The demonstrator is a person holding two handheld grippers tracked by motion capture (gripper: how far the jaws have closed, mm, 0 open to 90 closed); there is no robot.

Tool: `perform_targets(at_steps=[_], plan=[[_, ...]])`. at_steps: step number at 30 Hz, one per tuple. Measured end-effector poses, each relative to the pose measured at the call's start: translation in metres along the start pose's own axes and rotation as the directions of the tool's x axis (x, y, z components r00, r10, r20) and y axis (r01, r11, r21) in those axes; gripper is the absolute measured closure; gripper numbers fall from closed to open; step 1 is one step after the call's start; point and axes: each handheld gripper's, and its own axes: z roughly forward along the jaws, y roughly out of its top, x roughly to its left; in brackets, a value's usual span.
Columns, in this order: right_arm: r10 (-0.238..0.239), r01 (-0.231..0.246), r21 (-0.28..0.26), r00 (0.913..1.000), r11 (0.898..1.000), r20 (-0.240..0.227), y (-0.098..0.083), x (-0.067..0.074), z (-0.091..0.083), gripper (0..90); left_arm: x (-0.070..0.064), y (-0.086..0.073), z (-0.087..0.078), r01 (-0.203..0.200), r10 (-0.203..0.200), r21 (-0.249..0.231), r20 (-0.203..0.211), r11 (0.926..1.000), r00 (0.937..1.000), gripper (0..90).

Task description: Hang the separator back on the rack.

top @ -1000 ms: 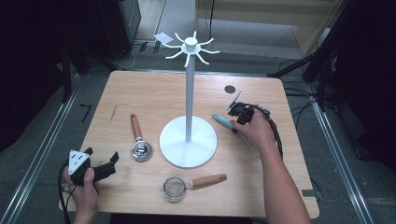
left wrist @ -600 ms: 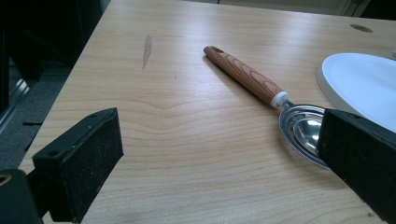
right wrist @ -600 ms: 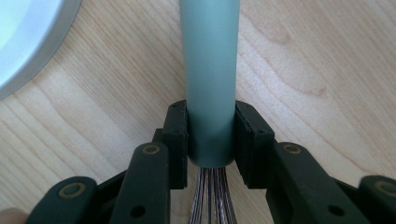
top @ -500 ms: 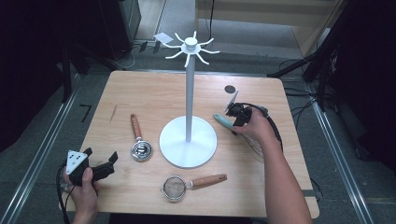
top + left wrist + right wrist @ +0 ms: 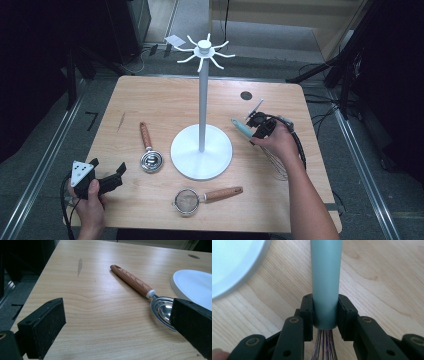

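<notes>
1. Compared with a second ago, the right tool (image 5: 256,129) has lifted slightly at the counter's (image 5: 165,105) three o'clock side, and the whisk (image 5: 243,129) has come up with it: its grey-green handle now tilts up toward ten o'clock, just off the white stand base (image 5: 201,152).
2. In the right gripper view the pads (image 5: 308,312) pinch the whisk handle (image 5: 325,282) at its wire end, with the wires running back between the jaws. The grip looks firm and centred.
3. The left tool (image 5: 102,182) has stayed put at the counter's seven o'clock corner, jaws spread and empty. Its own view looks across the wood at the wooden-handled scoop (image 5: 140,288).
4. The scoop (image 5: 148,150) and the wooden-handled strainer (image 5: 205,197) lie untouched at nine and six o'clock of the stand base.
5. My reading: the pickup is done, and the whisk is likely bound for a hook on the stand's crown (image 5: 203,50). None of the utensils hangs there yet, so the work is at an early stage.
</notes>
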Motion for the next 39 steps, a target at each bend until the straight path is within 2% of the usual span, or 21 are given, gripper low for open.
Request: perform_targets(at_steps=[5, 7, 10, 12, 13, 14, 15, 16, 17, 18, 20, 21, 22, 23, 24, 26, 31, 33, 36, 37, 39], plan=[[0.027, -0.028, -0.115, 0.9996, 0.993, -0.006, -0.015, 0.000, -0.019, 71.1, 0.000, 0.000, 0.000, 0.003, -0.003, 0.000, -0.002, 1.0000, 1.0000, 0.5], [0.035, -0.033, -0.191, 0.9994, 0.981, 0.006, -0.025, 0.000, -0.030, 71.1, 0.000, 0.000, 0.000, -0.002, 0.002, 0.000, -0.003, 1.0000, 1.0000, 0.5], [0.042, -0.037, -0.231, 0.9990, 0.972, 0.018, -0.031, 0.000, -0.037, 71.1, -0.001, 0.000, 0.000, -0.004, 0.004, -0.001, -0.005, 1.0000, 1.0000, 0.5], [0.057, -0.050, -0.314, 0.9983, 0.948, 0.014, -0.039, 0.003, -0.047, 71.1, -0.002, 0.000, 0.001, -0.006, 0.006, -0.002, -0.004, 1.0000, 1.0000, 0.5], [0.057, -0.050, -0.314, 0.9983, 0.948, 0.014, -0.039, 0.003, -0.047, 71.1, -0.002, -0.001, 0.001, -0.009, 0.009, -0.002, -0.004, 1.0000, 1.0000, 0.5], [0.060, -0.051, -0.344, 0.9981, 0.937, 0.015, -0.041, 0.004, -0.049, 71.1, -0.003, 0.000, 0.001, -0.015, 0.015, 0.002, -0.006, 0.9999, 0.9999, 0.6], [0.068, -0.058, -0.396, 0.9976, 0.917, 0.010, -0.045, 0.007, -0.054, 71.1, -0.003, -0.001, 0.001, -0.021, 0.021, 0.000, -0.009, 0.9998, 0.9997, 0.6], [0.068, -0.058, -0.396, 0.9976, 0.917, 0.010, -0.045, 0.007, -0.054, 71.1, -0.003, -0.001, 0.001, -0.021, 0.021, 0.000, -0.009, 0.9998, 0.9997, 0.6], [0.075, -0.068, -0.423, 0.9972, 0.904, 0.000, -0.047, 0.008, -0.057, 71.1, -0.004, -0.001, 0.001, -0.023, 0.023, 0.000, -0.007, 0.9997, 0.9997, 0.6], [0.096, -0.102, -0.487, 0.9947, 0.868, -0.039, -0.052, 0.009, -0.063, 71.1, -0.004, -0.001, 0.001, -0.025, 0.025, 0.002, -0.009, 0.9997, 0.9997, 0.5], [0.100, -0.117, -0.533, 0.9931, 0.838, -0.060, -0.056, 0.010, -0.067, 71.1, -0.004, -0.001, 0.001, -0.023, 0.023, -0.001, -0.009, 0.9997, 0.9997, 0.6], [0.100, -0.117, -0.533, 0.9931, 0.838, -0.060, -0.056, 0.010, -0.067, 71.1, -0.004, -0.001, 0.001, -0.023, 0.023, -0.001, -0.009, 0.9997, 0.9997, 0.6], [0.100, -0.128, -0.581, 0.9917, 0.804, -0.081, -0.059, 0.013, -0.071, 71.1, -0.004, -0.001, 0.001, -0.023, 0.023, -0.002, -0.010, 0.9997, 0.9997, 0.5], [0.100, -0.128, -0.581, 0.9917, 0.804, -0.081, -0.059, 0.013, -0.071, 71.1, -0.004, -0.001, 0.001, -0.023, 0.023, -0.002, -0.010, 0.9997, 0.9997, 0.6], [0.100, -0.136, -0.602, 0.9907, 0.787, -0.092, -0.060, 0.015, -0.073, 71.1, -0.004, -0.001, 0.000, -0.023, 0.023, -0.002, -0.010, 0.9997, 0.9997, 0.6], [0.092, -0.146, -0.660, 0.9889, 0.737, -0.116, -0.063, 0.022, -0.078, 71.1, -0.004, -0.001, 0.000, -0.027, 0.027, -0.002, -0.009, 0.9996, 0.9996, 0.5], [0.070, -0.157, -0.720, 0.9864, 0.676, -0.149, -0.066, 0.032, -0.085, 71.1, -0.005, -0.002, 0.000, -0.029, 0.029, -0.005, -0.018, 0.9996, 0.9994, 0.5], [0.065, -0.156, -0.729, 0.9863, 0.667, -0.151, -0.067, 0.034, -0.086, 71.1, -0.006, -0.002, 0.000, -0.033, 0.033, -0.005, -0.017, 0.9994, 0.9993, 0.5], [0.064, -0.152, -0.766, 0.9877, 0.624, -0.143, -0.068, 0.042, -0.092, 71.0, -0.009, -0.002, 0.001, -0.056, 0.056, -0.004, -0.020, 0.9984, 0.9982, 0.6], [0.064, -0.152, -0.766, 0.9877, 0.624, -0.143, -0.068, 0.042, -0.092, 71.0, -0.009, -0.002, 0.001, -0.056, 0.056, -0.004, -0.020, 0.9984, 0.9982, 0.5], [0.051, -0.159, -0.794, 0.9858, 0.587, -0.160, -0.068, 0.048, -0.096, 71.0, -0.010, -0.002, 0.001, -0.057, 0.057, 0.000, -0.022, 0.9984, 0.9981, 0.5]])
